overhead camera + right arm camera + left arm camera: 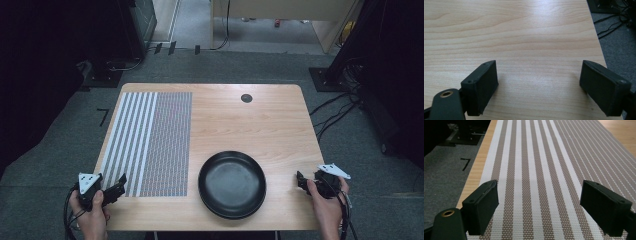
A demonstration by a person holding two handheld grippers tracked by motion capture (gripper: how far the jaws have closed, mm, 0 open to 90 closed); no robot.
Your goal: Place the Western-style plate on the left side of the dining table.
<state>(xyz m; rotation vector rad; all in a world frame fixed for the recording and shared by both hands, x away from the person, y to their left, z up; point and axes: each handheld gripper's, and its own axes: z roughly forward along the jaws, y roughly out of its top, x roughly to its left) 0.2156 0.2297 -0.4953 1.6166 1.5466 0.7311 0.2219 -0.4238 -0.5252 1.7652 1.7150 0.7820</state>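
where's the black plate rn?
High view: black plate sits near the table's front edge, right of the striped placemat, between both grippers.

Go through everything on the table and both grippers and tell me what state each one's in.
Black plate: upright, empty, near front edge.
Striped placemat: spread flat on the table, nothing on it.
Left gripper: jaws open, over the placemat.
Right gripper: jaws open, over bare wood.

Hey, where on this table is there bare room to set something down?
The widest bare wood runs from the striped mat across to the table's right edge, behind the black plate. A narrower strip lies between plate and right gripper. The near left, around the left gripper, is tighter.
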